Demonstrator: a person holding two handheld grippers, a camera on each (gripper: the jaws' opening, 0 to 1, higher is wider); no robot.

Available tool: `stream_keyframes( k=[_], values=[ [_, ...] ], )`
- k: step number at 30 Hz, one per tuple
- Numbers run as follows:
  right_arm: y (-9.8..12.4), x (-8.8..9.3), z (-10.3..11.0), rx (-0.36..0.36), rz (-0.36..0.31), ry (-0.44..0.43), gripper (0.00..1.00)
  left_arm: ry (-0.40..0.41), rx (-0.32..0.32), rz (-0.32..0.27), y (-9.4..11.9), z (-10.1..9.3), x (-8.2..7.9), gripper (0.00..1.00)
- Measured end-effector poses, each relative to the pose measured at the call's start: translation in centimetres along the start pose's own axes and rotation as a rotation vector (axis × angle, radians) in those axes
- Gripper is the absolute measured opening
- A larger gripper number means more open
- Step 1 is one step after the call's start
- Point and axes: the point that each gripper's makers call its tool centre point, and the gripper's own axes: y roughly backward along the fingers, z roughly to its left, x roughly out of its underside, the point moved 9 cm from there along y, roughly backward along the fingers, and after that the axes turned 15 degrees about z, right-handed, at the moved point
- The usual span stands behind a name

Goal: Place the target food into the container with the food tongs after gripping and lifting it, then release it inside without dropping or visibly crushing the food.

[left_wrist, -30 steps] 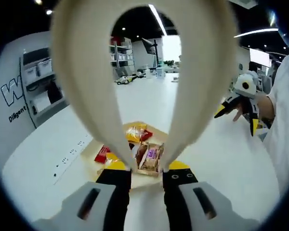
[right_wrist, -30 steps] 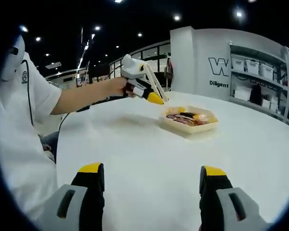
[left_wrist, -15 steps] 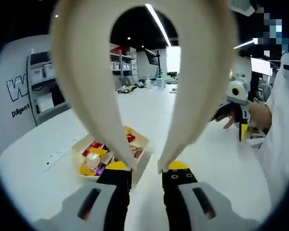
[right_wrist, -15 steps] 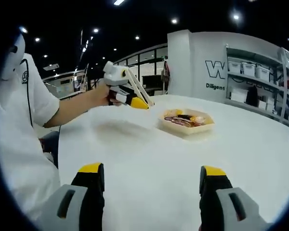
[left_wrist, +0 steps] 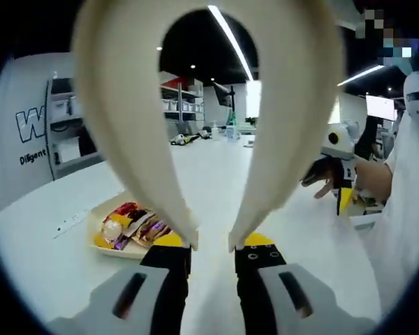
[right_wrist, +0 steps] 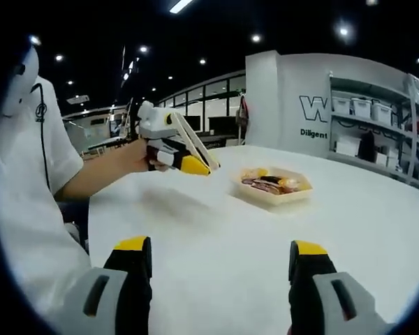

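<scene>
In the left gripper view, the left gripper [left_wrist: 209, 255] was clenched on a pair of cream food tongs [left_wrist: 209, 105], whose 2 broad arms rose up and joined overhead while their tips stood slightly apart just above the yellow-tipped jaws, with nothing between them. Left of those tips, a shallow beige tray [left_wrist: 101, 244] sat on the white table [left_wrist: 216, 174], carrying wrapped snacks [left_wrist: 129, 222] in red, yellow and purple packaging. At the right of that view, a person's hand [left_wrist: 321, 183] held the right gripper [left_wrist: 345, 199] above the table, well apart from the tray. In the right gripper view, the right gripper's 2 black, yellow-capped jaws stood wide apart and released over bare table. Beyond them the tray [right_wrist: 272, 195] rested with the snacks [right_wrist: 269, 183] inside, and the left gripper [right_wrist: 195, 166] with the tongs [right_wrist: 188, 143] hovered above the table just left of the tray, pointing down towards it, not touching it.
</scene>
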Motion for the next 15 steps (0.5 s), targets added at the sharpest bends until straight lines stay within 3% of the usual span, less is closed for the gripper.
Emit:
stream_keyframes(
  k=[15],
  values=[
    [-1.6,-1.5,0.1,-0.082,-0.054,0.02,0.78,0.051,-0.042,-0.029,1.6,-2.6,1.7,0.24]
  ],
)
